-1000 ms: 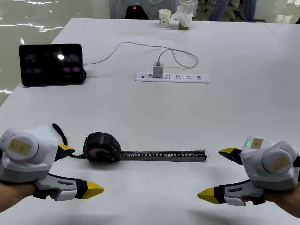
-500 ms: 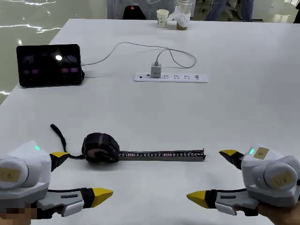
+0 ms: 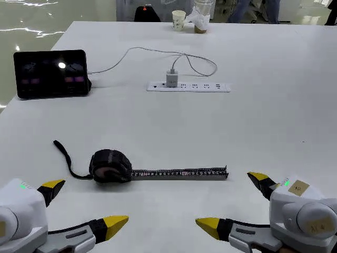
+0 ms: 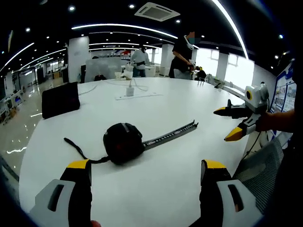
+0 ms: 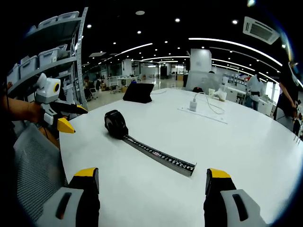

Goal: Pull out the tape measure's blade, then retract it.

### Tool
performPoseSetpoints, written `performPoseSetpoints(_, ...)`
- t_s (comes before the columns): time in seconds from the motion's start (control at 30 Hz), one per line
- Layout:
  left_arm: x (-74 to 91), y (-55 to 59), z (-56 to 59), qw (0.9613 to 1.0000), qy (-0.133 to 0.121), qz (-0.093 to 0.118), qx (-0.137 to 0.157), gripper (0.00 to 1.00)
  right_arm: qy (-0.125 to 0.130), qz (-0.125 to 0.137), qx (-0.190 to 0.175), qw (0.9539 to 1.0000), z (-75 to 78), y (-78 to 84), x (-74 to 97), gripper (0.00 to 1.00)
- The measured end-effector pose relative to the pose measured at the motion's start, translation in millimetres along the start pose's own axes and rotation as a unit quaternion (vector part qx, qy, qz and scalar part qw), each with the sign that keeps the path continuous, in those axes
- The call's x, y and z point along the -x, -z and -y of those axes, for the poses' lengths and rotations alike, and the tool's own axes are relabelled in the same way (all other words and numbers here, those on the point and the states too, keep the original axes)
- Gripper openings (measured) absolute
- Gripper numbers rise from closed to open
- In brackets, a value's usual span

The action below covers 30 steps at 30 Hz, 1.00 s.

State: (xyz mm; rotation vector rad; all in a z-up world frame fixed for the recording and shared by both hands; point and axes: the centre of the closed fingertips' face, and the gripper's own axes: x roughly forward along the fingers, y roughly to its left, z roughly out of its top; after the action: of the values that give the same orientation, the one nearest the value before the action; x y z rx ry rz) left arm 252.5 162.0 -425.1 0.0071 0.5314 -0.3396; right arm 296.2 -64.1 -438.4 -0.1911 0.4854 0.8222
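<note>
A black tape measure (image 3: 110, 166) lies on the white table, with its blade (image 3: 179, 173) pulled out to the right and flat on the surface. Its black wrist strap (image 3: 65, 156) trails off to the left. The left gripper view has the tape measure (image 4: 123, 142) ahead of the jaws, and the right gripper view has the blade (image 5: 158, 155) running towards the case. My left gripper (image 3: 84, 205) is open at the bottom left, short of the case. My right gripper (image 3: 231, 203) is open at the bottom right, just beyond the blade's tip. Neither touches the tape.
A dark tablet (image 3: 50, 74) stands at the back left. A white power strip (image 3: 188, 86) with a charger and looping cable lies mid-table. A paper cup (image 3: 179, 20) and a wrapped item stand at the far edge. People stand beyond the table (image 3: 263, 121).
Both grippers have drawn back towards me, away from the tape measure. The tape measure and its blade lie as before.
</note>
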Motion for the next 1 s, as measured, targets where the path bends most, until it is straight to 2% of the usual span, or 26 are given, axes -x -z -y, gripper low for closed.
performPoseSetpoints(0.2,-0.4,1.0,1.2,0.9999,-0.011,0.005,0.006,0.96,0.007,0.004,-0.016,0.9998,-4.2,0.2,-0.3,0.97)
performPoseSetpoints(0.6,-2.8,-2.5,15.6,0.9996,-0.021,0.016,0.001,0.99,0.012,0.01,-0.05,0.9986,-19.7,-1.7,1.5,0.99)
performPoseSetpoints(0.8,-4.3,3.4,27.1,0.9999,-0.004,0.006,-0.011,0.99,0.004,0.011,-0.056,0.9984,-26.3,-1.7,0.9,0.99)
performPoseSetpoints(1.0,-2.3,2.6,26.9,0.9999,-0.006,0.009,-0.014,0.99,0.002,0.012,-0.058,0.9982,-29.2,-3.5,4.1,0.99)
